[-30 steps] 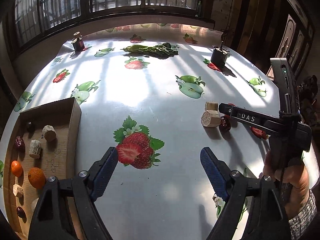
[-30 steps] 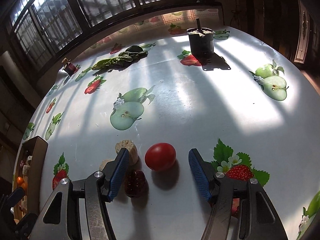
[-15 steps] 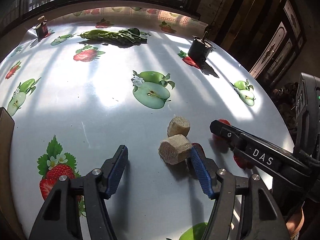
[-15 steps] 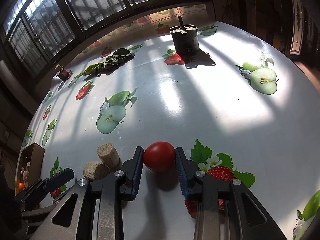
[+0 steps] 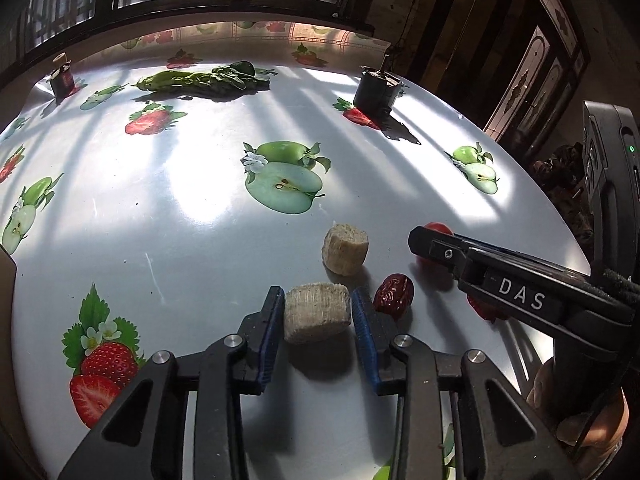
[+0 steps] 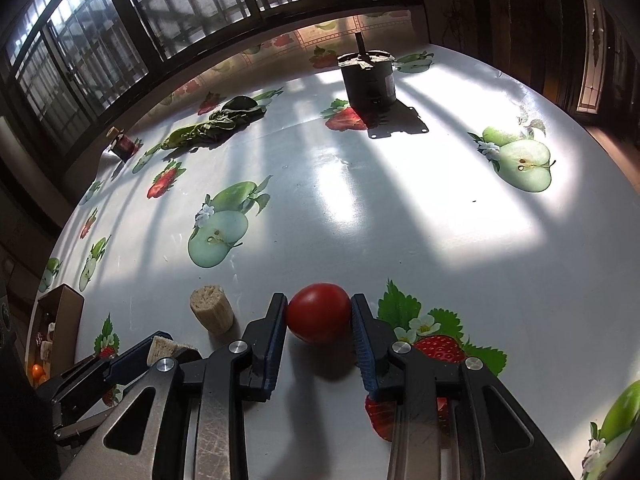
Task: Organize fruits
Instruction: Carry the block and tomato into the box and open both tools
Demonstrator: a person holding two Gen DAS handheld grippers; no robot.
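Right gripper pinches the tomato on the tabletop near its front edge — we judge it soft, slippery: grip mid-body, gently. Left gripper clamps the light, stiff beige chunk by its curved sides.

Tomato: red, smooth, round, resting on the table, clamped on both sides by the blue pads of the right gripper.

Near plug: tan, rough, short cylinder lying on its side, pinched between the pads of the left gripper, left of the tomato.

Far plug: same tan fibrous material, free on the table, tilted, beyond the near plug and left of the tomato.

Date: dark red, wrinkled, on the table between the near plug and the tomato, just beside the left gripper's right finger.

Box: cardboard, open, well left of the tomato, holding orange fruit and pale pieces.
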